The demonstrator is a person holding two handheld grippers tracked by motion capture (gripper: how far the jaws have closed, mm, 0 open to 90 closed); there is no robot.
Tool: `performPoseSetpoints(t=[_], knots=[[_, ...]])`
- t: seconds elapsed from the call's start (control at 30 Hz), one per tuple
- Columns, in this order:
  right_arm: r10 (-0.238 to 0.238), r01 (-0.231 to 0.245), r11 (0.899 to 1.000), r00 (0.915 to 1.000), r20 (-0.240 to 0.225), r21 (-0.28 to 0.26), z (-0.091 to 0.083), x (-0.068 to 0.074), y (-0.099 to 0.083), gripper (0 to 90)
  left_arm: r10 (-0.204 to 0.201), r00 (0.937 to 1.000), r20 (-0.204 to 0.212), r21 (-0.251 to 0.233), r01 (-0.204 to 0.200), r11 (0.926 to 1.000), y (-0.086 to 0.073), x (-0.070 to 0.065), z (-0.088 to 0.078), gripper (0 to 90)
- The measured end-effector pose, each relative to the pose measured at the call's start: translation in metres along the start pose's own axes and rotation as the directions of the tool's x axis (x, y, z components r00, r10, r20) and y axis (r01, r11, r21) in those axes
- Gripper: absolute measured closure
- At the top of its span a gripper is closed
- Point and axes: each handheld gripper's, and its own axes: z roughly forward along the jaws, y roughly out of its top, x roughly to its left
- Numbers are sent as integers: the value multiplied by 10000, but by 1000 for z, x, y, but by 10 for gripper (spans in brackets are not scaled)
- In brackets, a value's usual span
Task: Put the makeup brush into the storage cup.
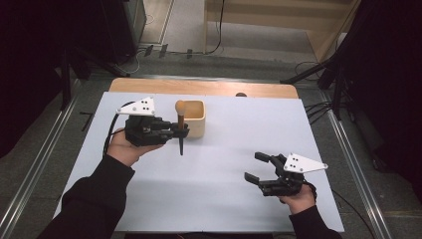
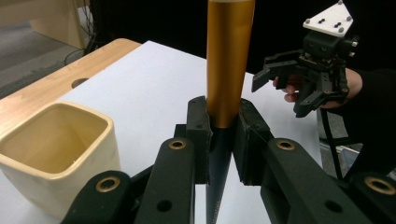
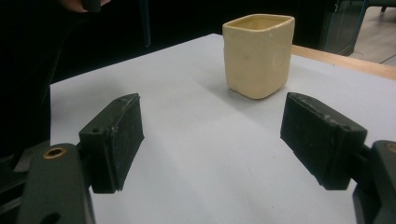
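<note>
Your left gripper (image 1: 180, 130) has its fingers (image 2: 198, 135) clamped on a pen-like tool (image 1: 180, 124) with a golden-brown upper body and a dark tapered lower end. In the left gripper view the 2 pads press on it right where the golden part (image 2: 229, 60) meets the dark part, and the tool stands roughly upright between them. In the high view its rounded top sits at the near left rim of the cream cup (image 1: 195, 118), and its dark tip points down toward the tabletop (image 1: 239, 149); whether the tip touches the surface cannot be told. The tool is outside the cup, just beside its left wall.

The cup is square-sided with rounded corners, upright, standing on the white tabletop toward the far side, left of centre. Its inside looks empty in the left gripper view (image 2: 56, 149).

Your right gripper (image 1: 259, 167) is well apart from the cup and tool, at the near right of the tabletop. Its fingers (image 3: 116, 140) stand wide with nothing between them; the right gripper view looks past them at the cup (image 3: 258, 53) farther off.

A wooden strip (image 1: 199, 87) edges the far side of the tabletop.
</note>
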Motion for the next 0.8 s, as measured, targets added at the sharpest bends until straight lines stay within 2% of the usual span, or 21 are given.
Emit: performPoseSetpoints(t=[0.2, 0.27, 0.53, 0.8], knots=[[-6, 7, 10000, 10000, 79, -70, -1, -1, 0, 219, 192, 9998, -88, 86, -192, 9998, 6, 4, 1, 791], [27, -26, 9999, 9999, 101, -149, -1, -1, 0, 219, 44, 10000, -78, -108, -44, 9999, 7, 7, 0, 791], [22, -18, 9997, 9998, 177, -233, -3, -2, 0, 219, 140, 9998, -151, 91, -139, 9999, 16, 14, 7, 791], [-44, 48, 9999, 9997, 236, -146, -3, -1, 0, 215, 168, 9996, -227, 30, -168, 9999, 25, 18, 10, 791]])
